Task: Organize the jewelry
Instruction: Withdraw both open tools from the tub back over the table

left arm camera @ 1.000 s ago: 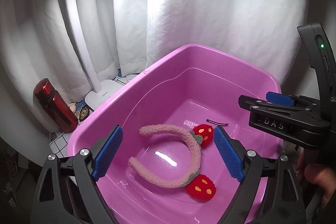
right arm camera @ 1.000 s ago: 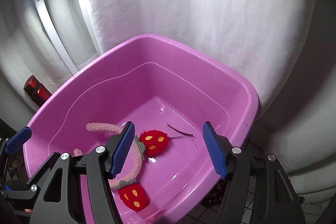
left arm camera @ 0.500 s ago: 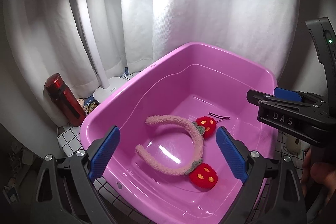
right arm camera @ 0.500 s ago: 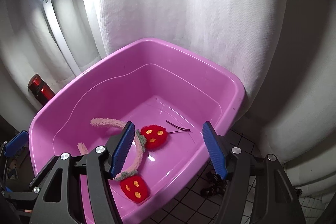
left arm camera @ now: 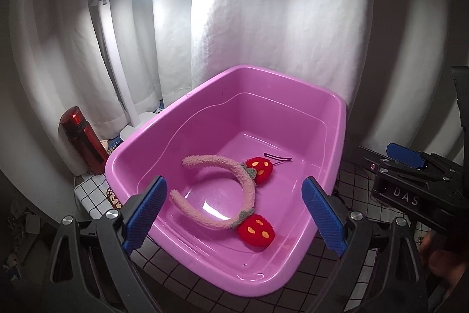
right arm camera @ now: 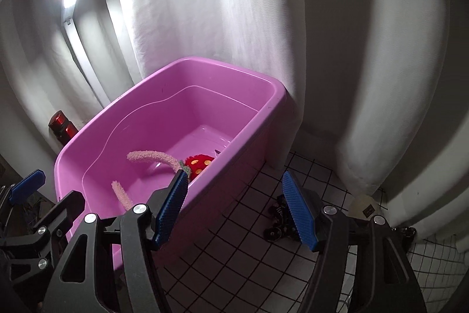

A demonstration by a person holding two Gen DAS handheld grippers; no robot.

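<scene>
A pink plastic tub stands on the checked tabletop. In it lie a fuzzy pink headband with two red strawberry pompoms and a thin dark hair clip. My left gripper is open and empty above the tub's near edge. My right gripper is open and empty, to the right of the tub over the tabletop. Dark beaded jewelry lies on the table next to the right gripper's right finger.
A red bottle and a white desk lamp stand left of the tub. White curtains hang behind. A small pale box sits at the right by the curtain. The right gripper also shows in the left wrist view.
Both grippers have drawn back and up from the tub. The right gripper has swung to the right, off the tub and over the tabletop, bringing the dark jewelry into view.
</scene>
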